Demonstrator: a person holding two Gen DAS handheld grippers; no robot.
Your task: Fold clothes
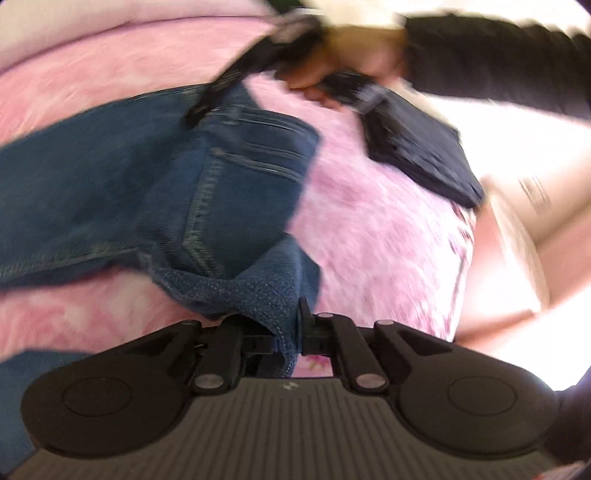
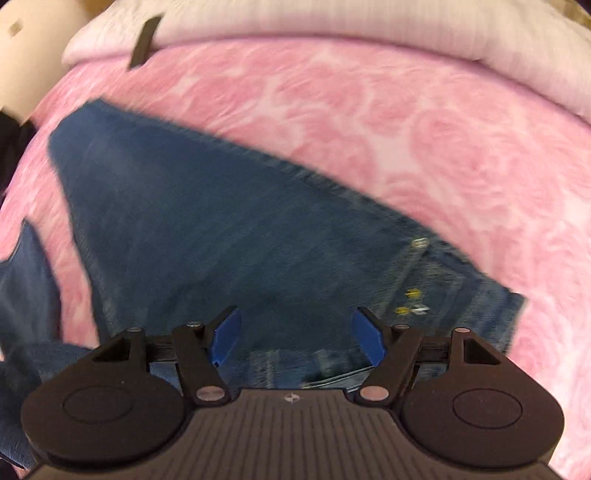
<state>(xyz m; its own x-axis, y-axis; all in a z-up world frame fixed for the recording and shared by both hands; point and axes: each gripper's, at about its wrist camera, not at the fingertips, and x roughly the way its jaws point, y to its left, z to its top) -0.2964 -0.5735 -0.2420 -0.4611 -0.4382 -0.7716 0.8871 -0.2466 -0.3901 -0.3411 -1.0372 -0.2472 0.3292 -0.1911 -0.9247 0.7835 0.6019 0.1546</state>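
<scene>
One pair of blue jeans (image 2: 229, 229) lies spread across a bed covered by one pink rose-patterned blanket (image 2: 424, 122), with two hand-held grippers working over the denim. In the left wrist view, the left hand-held gripper (image 1: 286, 334) has its jaws pressed together on a fold of the jeans' edge, the cloth bunched and lifted between them while the rest of the garment trails away over the blanket. Two rows of pale stitching on a back pocket (image 1: 258, 147) show near the far end of the denim, though motion blur softens the detail.

In the right wrist view, the right hand-held gripper (image 2: 297, 332) stands spread wide above the jeans, its two blue fingertips (image 2: 226, 338) well apart with nothing between them. Beneath it lies the waistband area, where three small metal rivets (image 2: 412, 301) glint beside a pocket seam. A second flap of denim (image 2: 29, 280) juts out at the left edge of that view, apart from the main panel across a strip of pink.

The left wrist view also catches the person's one visible hand (image 1: 354, 62), in a dark sleeve (image 1: 498, 62), gripping the handle of the other hand-held gripper above the jeans. One dark folded garment (image 1: 421, 155) rests on the blanket near the bed's right edge. One pale quilted cover (image 2: 332, 18) runs along the far side of the bed, with one black strap (image 2: 144, 38) lying across its border.
</scene>
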